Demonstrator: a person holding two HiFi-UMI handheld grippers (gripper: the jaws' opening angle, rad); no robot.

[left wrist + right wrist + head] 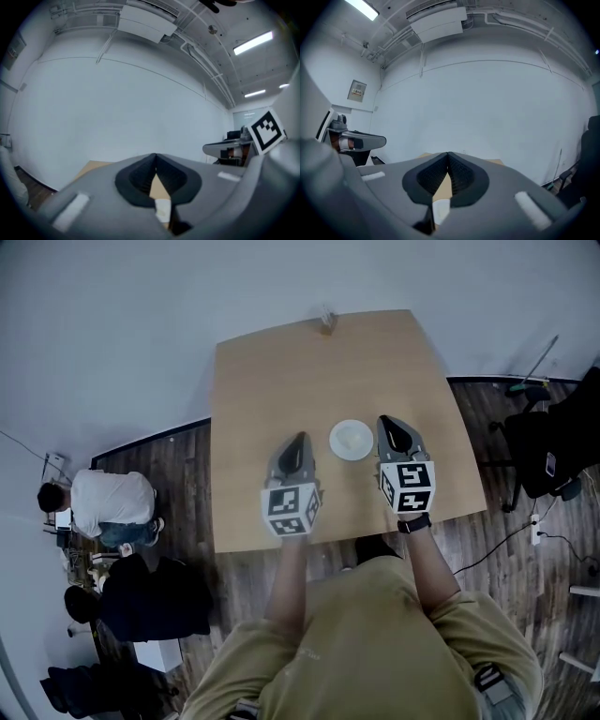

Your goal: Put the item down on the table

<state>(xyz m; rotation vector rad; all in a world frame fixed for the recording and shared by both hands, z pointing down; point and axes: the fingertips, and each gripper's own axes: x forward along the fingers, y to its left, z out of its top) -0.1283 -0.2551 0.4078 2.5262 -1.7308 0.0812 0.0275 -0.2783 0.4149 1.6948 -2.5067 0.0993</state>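
A small white round dish (352, 440) rests on the light wooden table (281, 371), near its front edge. Both grippers hover above the table on either side of the dish, apart from it. My left gripper (300, 438) is to the dish's left and my right gripper (387, 420) to its right. In the left gripper view the left gripper (155, 155) has its tips meeting, with nothing between them. The right gripper (448, 153) in its own view is likewise shut and empty. Both point level toward the white wall.
A small object (327, 322) stands at the table's far edge. People (112, 507) sit on the dark wood floor at the left. A black chair (544, 451) and cables lie to the right of the table.
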